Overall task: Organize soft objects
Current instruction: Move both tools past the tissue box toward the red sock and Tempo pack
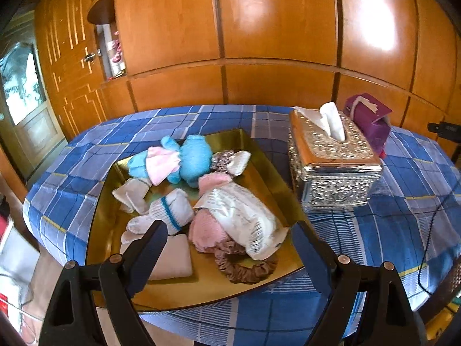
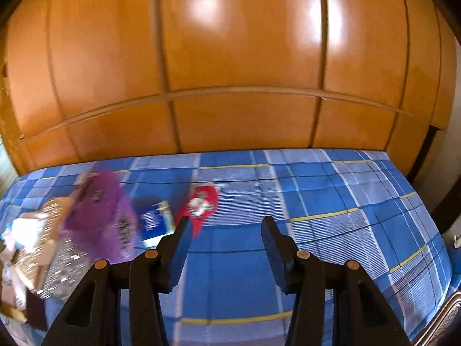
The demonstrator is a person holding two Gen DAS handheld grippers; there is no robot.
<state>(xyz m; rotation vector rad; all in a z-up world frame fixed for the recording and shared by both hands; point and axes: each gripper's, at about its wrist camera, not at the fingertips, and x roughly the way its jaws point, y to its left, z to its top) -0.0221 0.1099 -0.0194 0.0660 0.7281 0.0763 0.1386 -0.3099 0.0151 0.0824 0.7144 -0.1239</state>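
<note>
Left gripper (image 1: 230, 239) hangs over the near edge of the gold tray (image 1: 259, 150), fingers spread wide with nothing between them. The tray is crowded: a blue plush toy (image 1: 187, 155) at the back, a white sock with a teal stripe (image 1: 170, 210) just past the left fingertip, a folded cream cloth (image 1: 173, 256) beside it, a pink knit piece under a crinkled white packet (image 1: 245, 216), and a brown scrunchie (image 1: 245, 268) by the near rim. Right of the tray stands an ornate silver tissue box (image 1: 331, 164), close to the tray's right rim, with a purple box (image 1: 371, 118) behind it. Over to the right gripper (image 2: 226, 230): fingers parted and empty, above bare blue plaid cloth (image 2: 331, 196). There is plenty of open cloth out to the right edge. A small red item (image 2: 201, 201), blurred, lies just past its left fingertip, with a blue packet (image 2: 155, 222) alongside.
</note>
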